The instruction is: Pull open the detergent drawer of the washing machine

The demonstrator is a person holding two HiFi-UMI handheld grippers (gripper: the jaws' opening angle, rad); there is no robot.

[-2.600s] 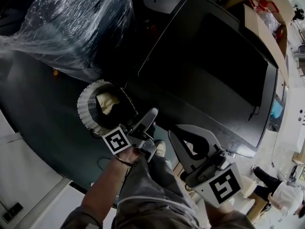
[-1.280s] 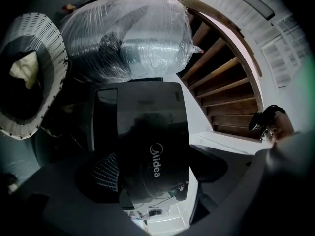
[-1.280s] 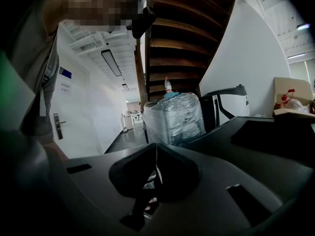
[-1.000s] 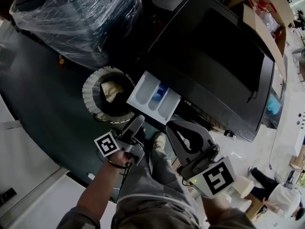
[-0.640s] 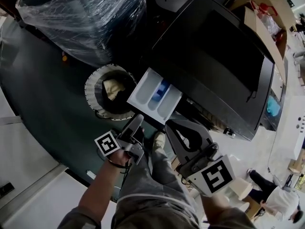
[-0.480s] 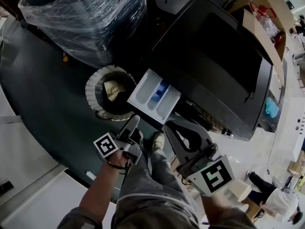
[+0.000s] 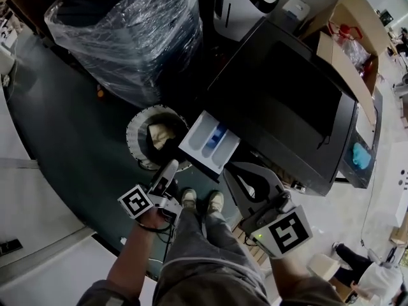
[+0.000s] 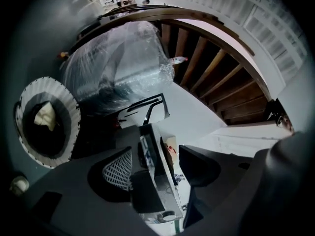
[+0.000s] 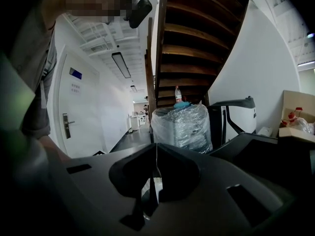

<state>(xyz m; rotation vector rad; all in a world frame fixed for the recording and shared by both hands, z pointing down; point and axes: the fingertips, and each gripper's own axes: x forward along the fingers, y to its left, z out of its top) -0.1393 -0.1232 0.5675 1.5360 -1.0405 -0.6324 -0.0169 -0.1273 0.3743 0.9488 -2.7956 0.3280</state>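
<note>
The dark washing machine (image 7: 287, 101) fills the right of the head view. Its white detergent drawer (image 7: 209, 141), with a blue insert, stands pulled out from the front. My left gripper (image 7: 171, 167) hangs below and left of the drawer, apart from it. Its jaws are closing, and a gap with nothing in it still shows between them (image 8: 157, 168). Just below the drawer's right corner, my right gripper (image 7: 236, 169) is shut and holds nothing. In the right gripper view its jaws (image 9: 156, 173) meet along a thin line.
A white-rimmed round basket (image 7: 135, 146) with a pale cloth inside sits left of the drawer. Behind it stands a big plastic-wrapped bundle (image 7: 127, 37). An open cardboard box (image 7: 347, 24) lies beyond the machine. The person's shoes (image 7: 201, 201) stand under the drawer.
The drawer went from shut, with the left gripper at it, to pulled out. Since then the left gripper has drawn back down and left, away from the drawer. The right gripper stays shut.
</note>
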